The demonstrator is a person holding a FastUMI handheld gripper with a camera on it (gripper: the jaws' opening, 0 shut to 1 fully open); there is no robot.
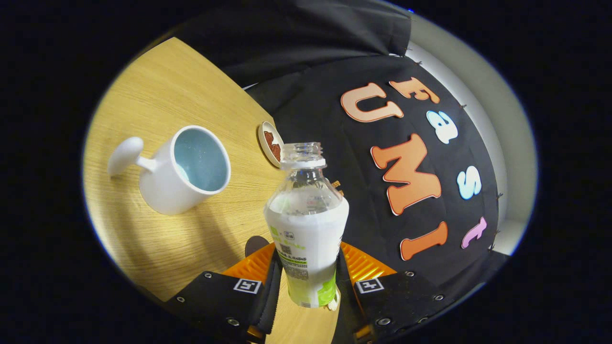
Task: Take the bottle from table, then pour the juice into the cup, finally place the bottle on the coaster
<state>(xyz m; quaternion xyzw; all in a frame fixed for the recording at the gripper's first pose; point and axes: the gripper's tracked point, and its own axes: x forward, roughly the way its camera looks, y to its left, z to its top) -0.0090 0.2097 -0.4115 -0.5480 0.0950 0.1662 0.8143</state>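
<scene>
The tool [308, 282] clamps the uncapped clear plastic bottle with white-green label [307, 229] between both fingers above the wooden tabletop [162, 95]; tip its mouth gradually over the white, blue-lined cup [184, 169] nearby.

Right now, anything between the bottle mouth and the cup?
Nothing: in the gripper view only bare wooden table separates the open bottle, clamped between the gripper fingers, from the white cup. The coaster lies beyond.
</scene>
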